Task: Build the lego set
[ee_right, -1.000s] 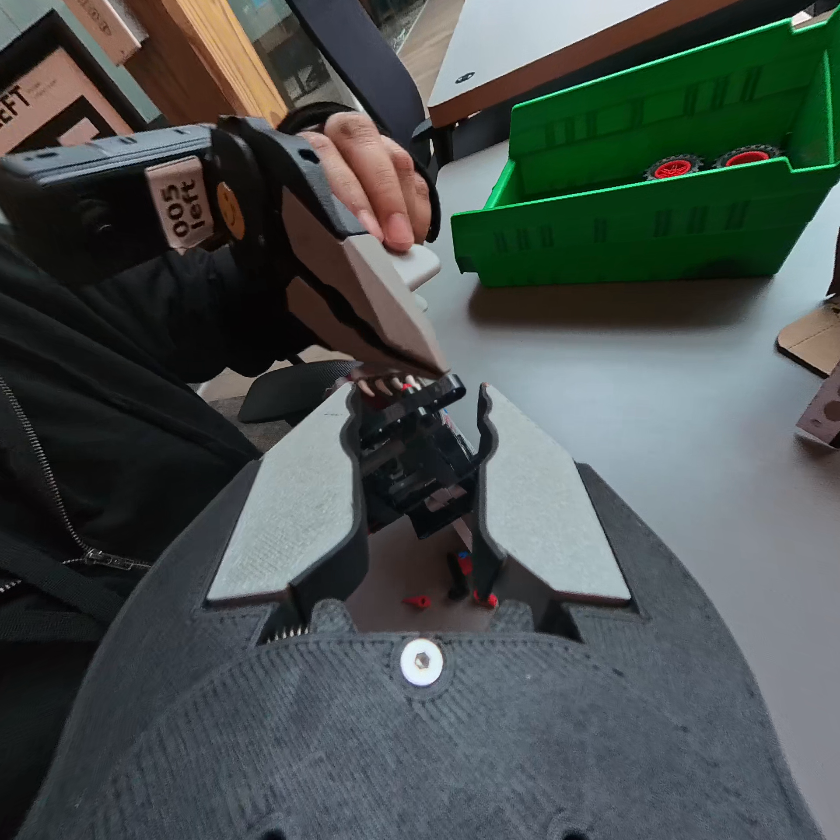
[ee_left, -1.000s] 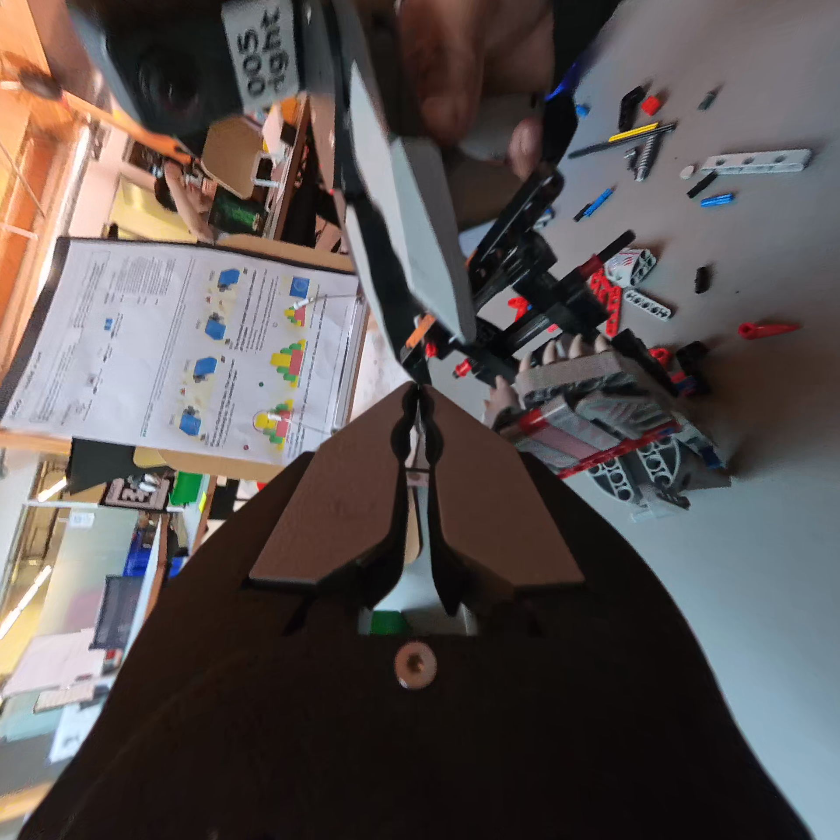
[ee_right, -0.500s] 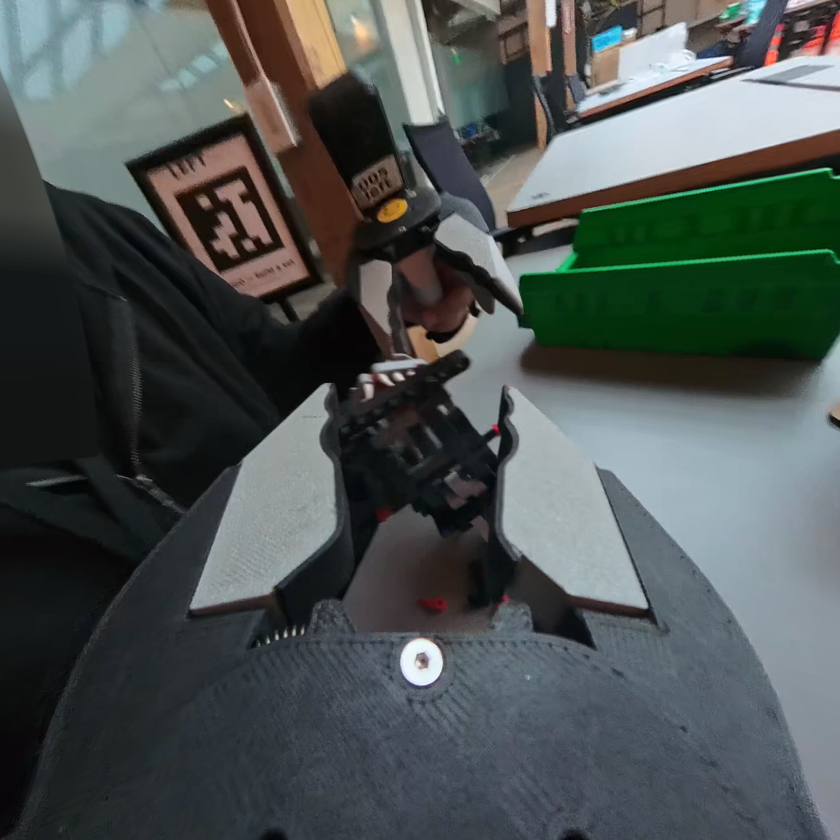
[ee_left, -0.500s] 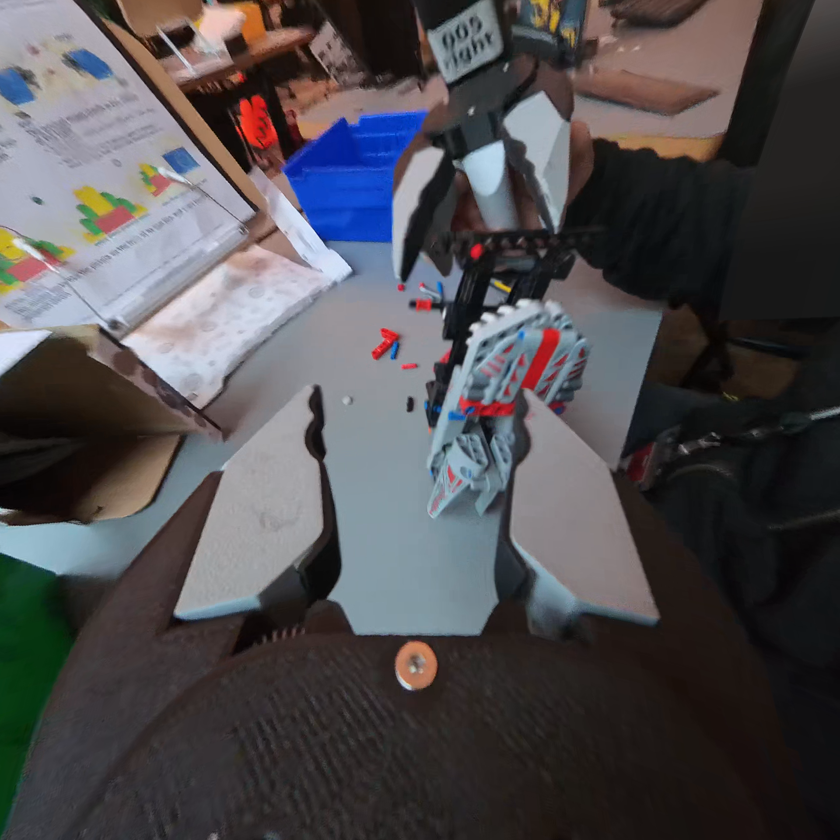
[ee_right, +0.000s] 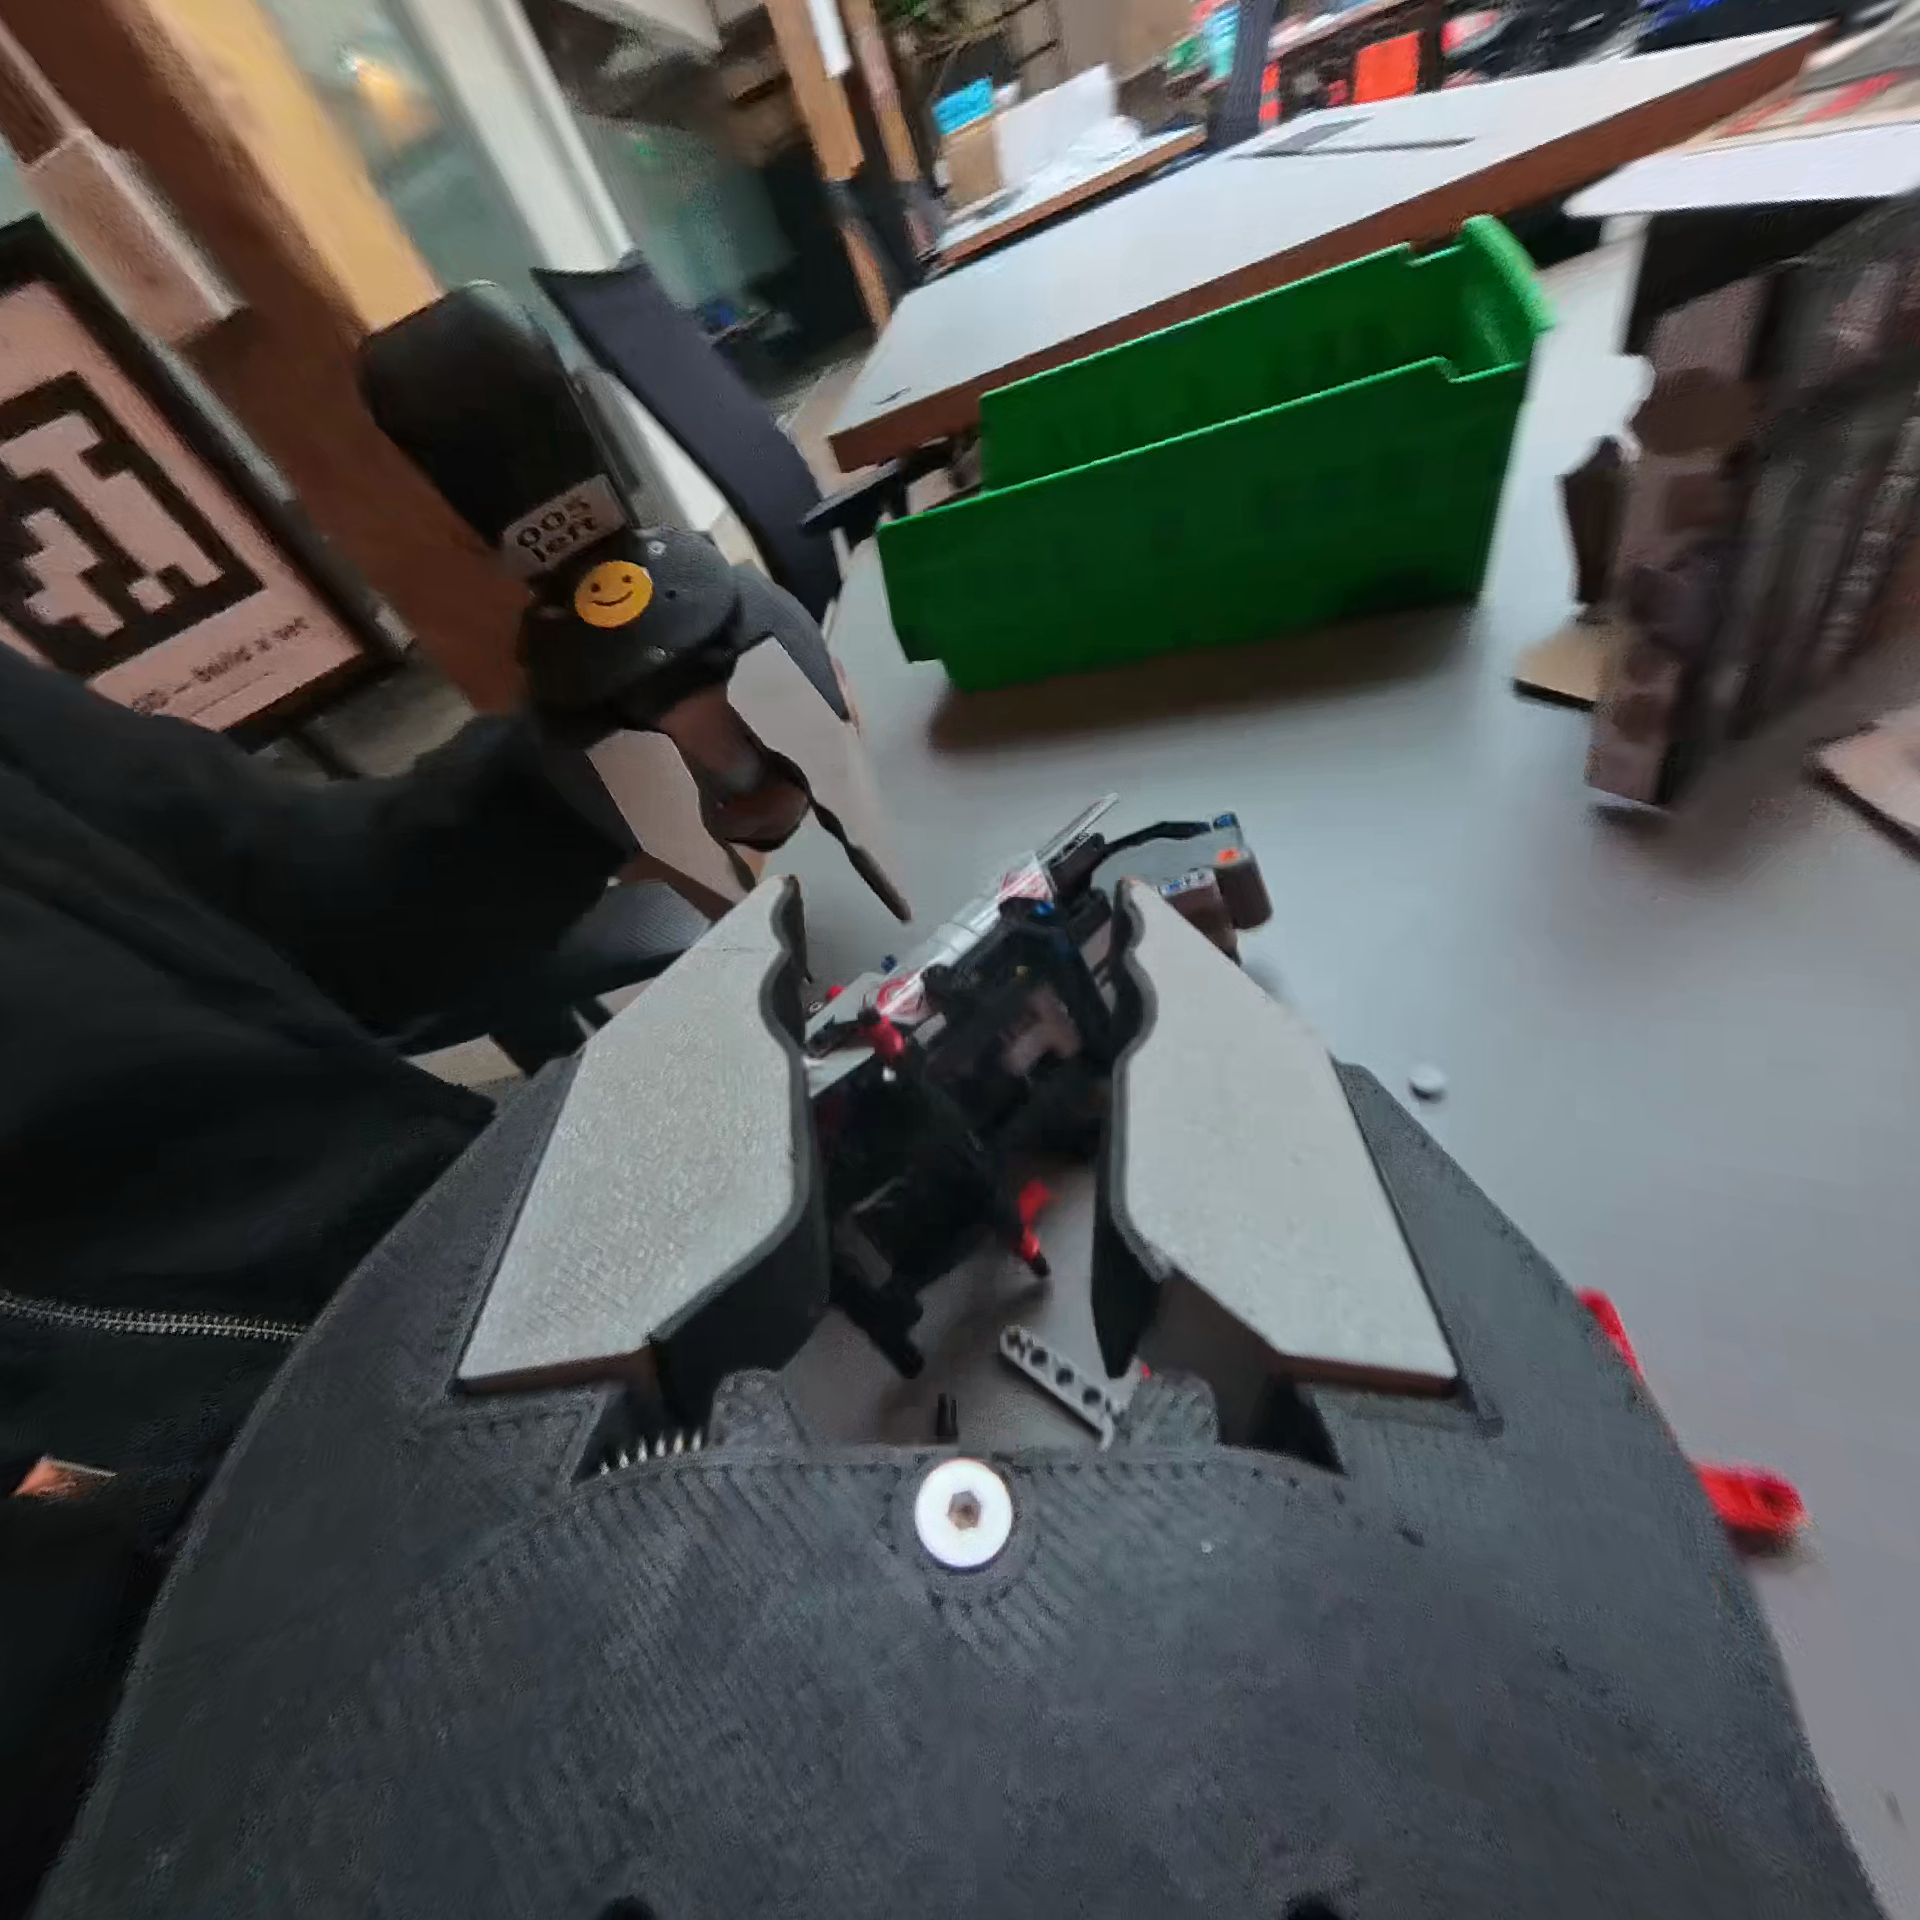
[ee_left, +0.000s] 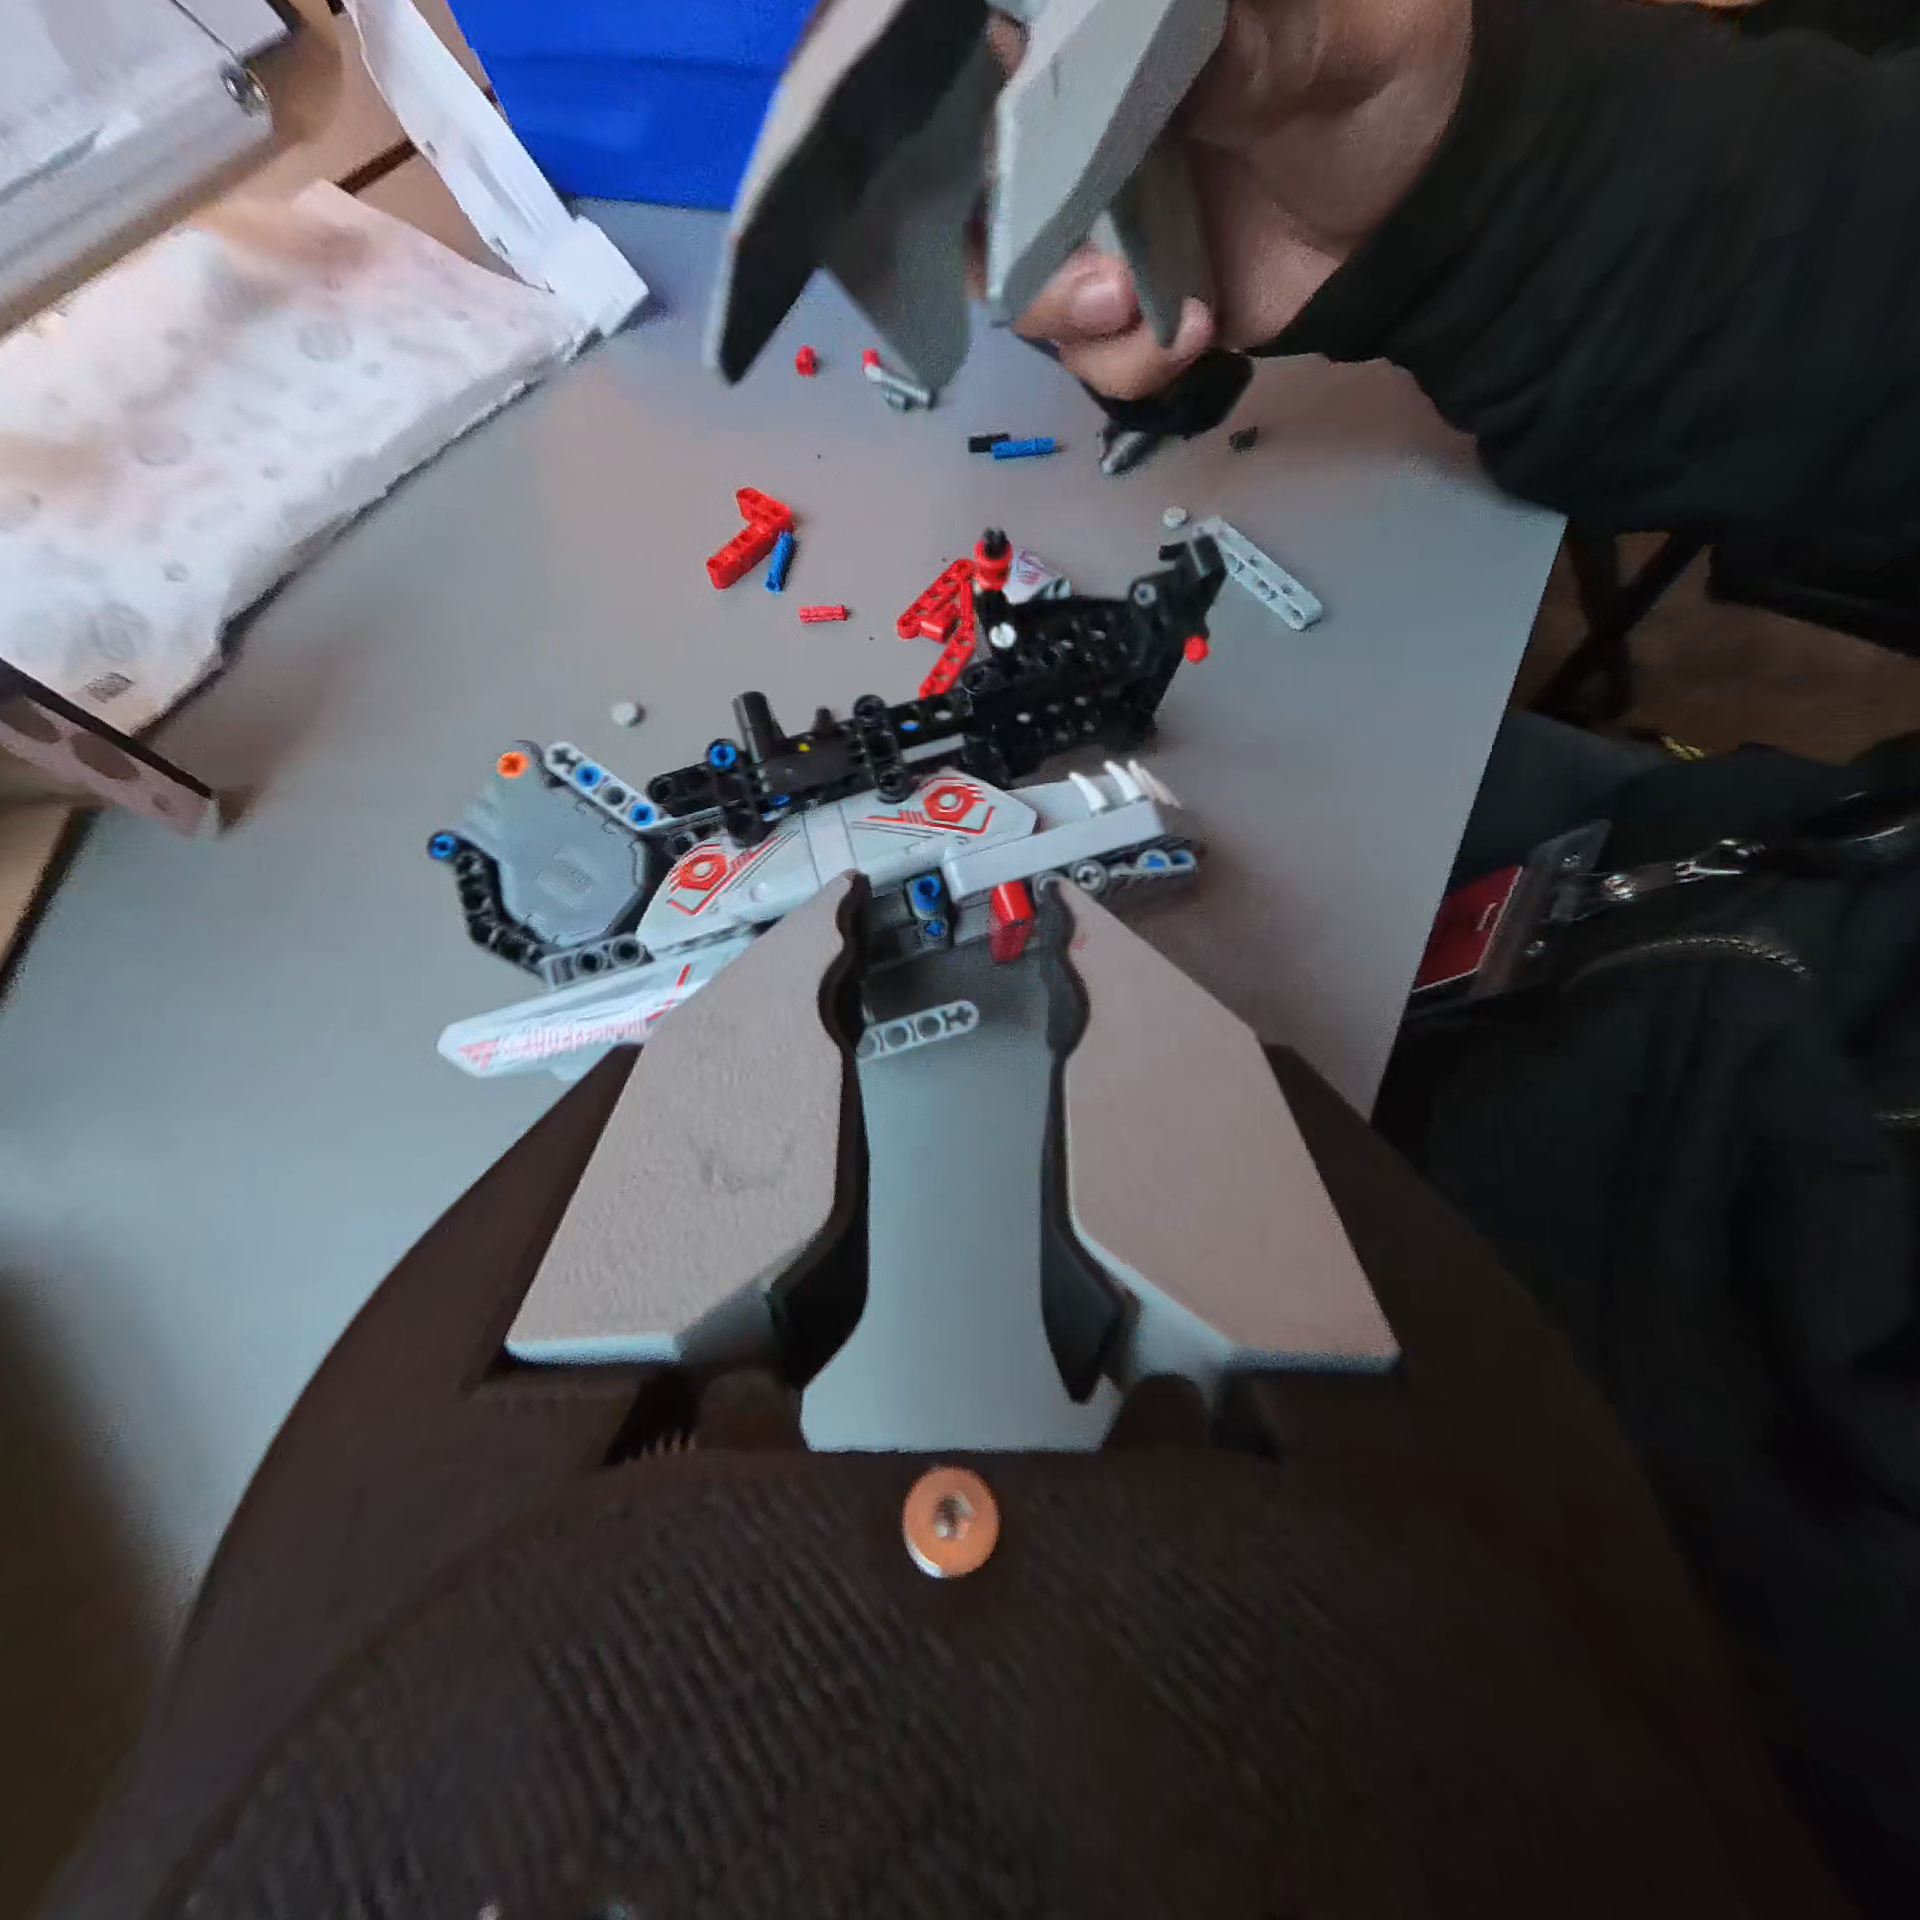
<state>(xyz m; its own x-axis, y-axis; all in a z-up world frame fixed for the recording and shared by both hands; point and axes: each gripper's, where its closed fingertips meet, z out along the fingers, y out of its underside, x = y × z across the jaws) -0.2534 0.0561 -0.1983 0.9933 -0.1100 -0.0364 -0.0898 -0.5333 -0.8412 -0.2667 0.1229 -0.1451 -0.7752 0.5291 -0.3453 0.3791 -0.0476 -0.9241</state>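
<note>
Left tongs (ee_left: 951,914): we see them tilted down, spread, empty.
Right tongs (ee_right: 961,914): spread, gripping nothing.
Lego model (ee_left: 831,831): on the bench (ee_left: 312,1039), just beyond both tips.

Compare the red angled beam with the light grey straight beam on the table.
The red angled beam is bright red; the light grey straight beam is pale grey. The red one bends in an L; the grey one runs straight. The red beam lies beside a blue pin, clear of the black frame; the grey beam lies at that frame's end. Both are holed beams lying flat on the table.
</note>
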